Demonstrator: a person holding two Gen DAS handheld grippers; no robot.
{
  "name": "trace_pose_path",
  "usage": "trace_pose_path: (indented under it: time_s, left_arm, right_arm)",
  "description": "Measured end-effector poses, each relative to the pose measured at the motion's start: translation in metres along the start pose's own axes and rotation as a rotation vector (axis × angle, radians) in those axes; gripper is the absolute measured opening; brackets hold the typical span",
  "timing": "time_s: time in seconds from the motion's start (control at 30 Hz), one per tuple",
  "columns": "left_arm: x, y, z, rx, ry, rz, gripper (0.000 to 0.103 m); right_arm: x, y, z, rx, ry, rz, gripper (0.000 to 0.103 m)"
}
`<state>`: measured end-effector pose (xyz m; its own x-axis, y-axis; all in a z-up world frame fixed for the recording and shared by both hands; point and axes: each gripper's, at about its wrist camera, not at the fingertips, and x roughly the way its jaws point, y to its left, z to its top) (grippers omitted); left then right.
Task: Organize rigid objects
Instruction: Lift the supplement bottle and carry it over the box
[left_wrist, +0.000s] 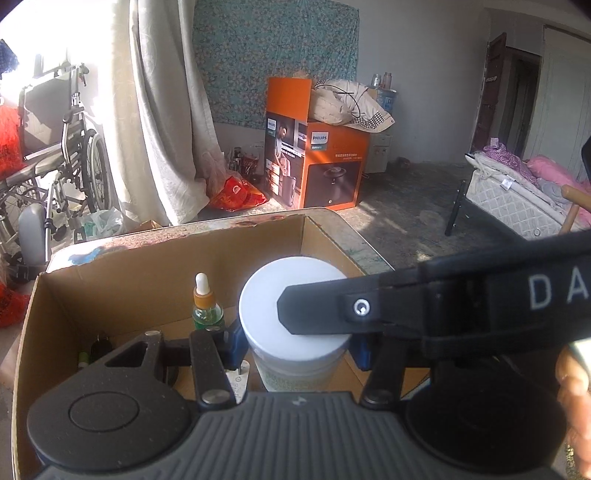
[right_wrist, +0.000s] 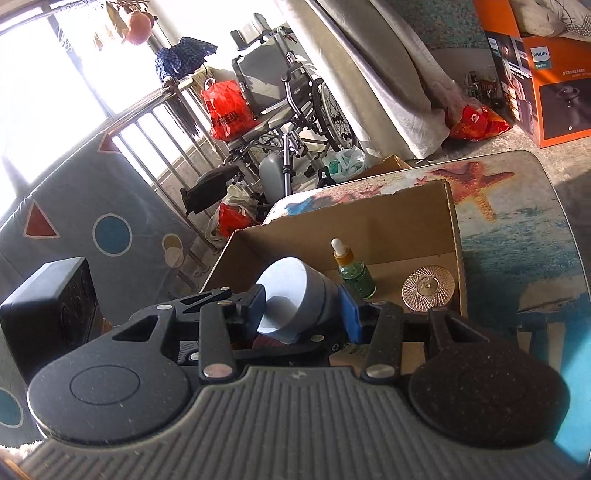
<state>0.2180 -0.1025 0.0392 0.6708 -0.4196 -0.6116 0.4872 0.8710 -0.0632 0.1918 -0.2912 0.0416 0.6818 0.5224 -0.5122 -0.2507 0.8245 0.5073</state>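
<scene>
My left gripper (left_wrist: 295, 343) is shut on a white-lidded jar (left_wrist: 291, 354), held upright inside an open cardboard box (left_wrist: 122, 280). My right gripper (right_wrist: 306, 310) grips the same jar's white lid (right_wrist: 284, 291) from the side; its finger (left_wrist: 317, 310) lies across the lid in the left wrist view. A green dropper bottle (left_wrist: 207, 306) with a white bulb stands in the box just left of the jar; it also shows in the right wrist view (right_wrist: 352, 271). A clear cut-glass round lid (right_wrist: 427, 287) lies in the box (right_wrist: 406, 221) to the right.
The box sits on a table with a starfish-print cover (right_wrist: 517, 221). Small dark items (left_wrist: 98, 347) lie in the box's left corner. A black device (right_wrist: 51, 314) stands at the left. A wheelchair (right_wrist: 288, 107), an orange Philips carton (left_wrist: 317, 162) and a bed (left_wrist: 517, 195) stand beyond.
</scene>
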Motion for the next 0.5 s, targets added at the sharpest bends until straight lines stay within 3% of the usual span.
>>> trace_pose_path:
  time_s: [0.5]
  left_arm:
    - [0.038,0.004,-0.022,-0.02,0.117,-0.023,0.054]
  right_arm:
    - [0.046,-0.031,-0.019,0.016,0.085,-0.052,0.044]
